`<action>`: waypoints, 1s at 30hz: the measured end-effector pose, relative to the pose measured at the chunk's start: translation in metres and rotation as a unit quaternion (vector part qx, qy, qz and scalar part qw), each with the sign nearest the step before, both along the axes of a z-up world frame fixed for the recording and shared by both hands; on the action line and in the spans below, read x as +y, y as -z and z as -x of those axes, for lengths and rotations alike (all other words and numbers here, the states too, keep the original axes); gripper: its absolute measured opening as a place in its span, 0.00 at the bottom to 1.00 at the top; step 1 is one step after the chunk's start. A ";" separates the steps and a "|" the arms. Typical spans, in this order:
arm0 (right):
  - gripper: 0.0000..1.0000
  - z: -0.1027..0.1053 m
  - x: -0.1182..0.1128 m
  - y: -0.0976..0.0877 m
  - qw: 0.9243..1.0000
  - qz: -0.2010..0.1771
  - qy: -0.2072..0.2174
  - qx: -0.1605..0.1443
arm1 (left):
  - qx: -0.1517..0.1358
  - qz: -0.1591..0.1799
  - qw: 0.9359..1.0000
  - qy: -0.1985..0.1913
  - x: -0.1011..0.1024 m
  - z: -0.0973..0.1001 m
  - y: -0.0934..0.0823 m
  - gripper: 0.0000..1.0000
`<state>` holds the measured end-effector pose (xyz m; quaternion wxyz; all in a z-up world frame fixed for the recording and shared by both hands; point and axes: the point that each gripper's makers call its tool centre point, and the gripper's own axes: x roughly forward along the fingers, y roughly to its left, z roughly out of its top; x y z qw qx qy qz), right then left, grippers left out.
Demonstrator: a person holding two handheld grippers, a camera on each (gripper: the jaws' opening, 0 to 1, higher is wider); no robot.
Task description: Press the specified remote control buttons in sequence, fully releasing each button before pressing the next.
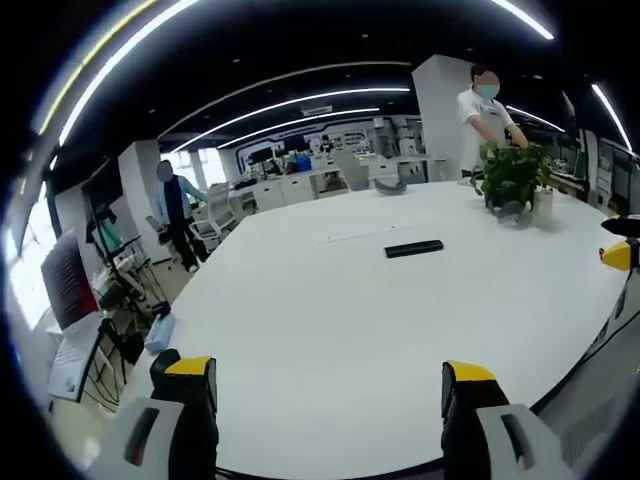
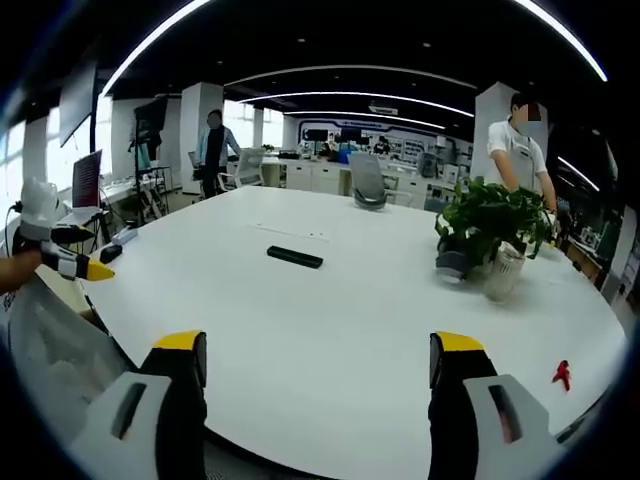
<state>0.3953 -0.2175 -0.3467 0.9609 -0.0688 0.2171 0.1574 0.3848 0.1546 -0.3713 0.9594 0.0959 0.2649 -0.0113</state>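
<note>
While both grippers hang back at the near edge of the table, nothing shows contact with the remote; notes follow.

Landmark: large white oval table, everything placed relative to it.

Remote: slim black rectangular remote control lies flat near the middle of the table, alone, nothing touching it. Buttons too small to read.

Left gripper: left gripper, grey jaws with yellow tips, jaws spread wide, nothing between them; held over the near edge of the table, well apart from the remote. In the right gripper view its yellow tip shows off the table's left edge.

Right gripper: right gripper, same build, jaws spread wide and empty, also at the near edge, well apart from the remote. Its yellow tip shows at the table's right edge in the left gripper view.

Other things on table: green leafy potted plant toward the far right side; small red object near the right edge, kind unclear.

People: two persons standing beyond the table's far side.

Progress (judgement): looks like the very start; no press under way, whole button sequence apparently left.

Next need (judgement): one gripper must reach to the table's middle, jaws probably closed to make a pressing tip.
</note>
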 end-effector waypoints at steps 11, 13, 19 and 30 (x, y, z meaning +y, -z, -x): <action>0.94 0.000 -0.001 0.001 1.000 -0.002 0.000 0.002 | 0.022 0.008 0.999 0.036 -0.015 -0.002 0.002 0.95; 0.94 0.000 -0.001 0.001 1.000 -0.001 0.001 0.004 | 0.023 0.005 0.999 0.041 -0.016 -0.003 0.000 0.95; 0.93 0.000 -0.001 0.002 1.000 -0.002 -0.001 0.007 | 0.014 -0.005 0.999 0.049 -0.014 -0.016 -0.014 0.94; 0.92 0.000 0.000 0.003 1.000 -0.003 -0.004 0.010 | 0.018 -0.008 0.997 0.074 -0.020 -0.039 -0.026 0.91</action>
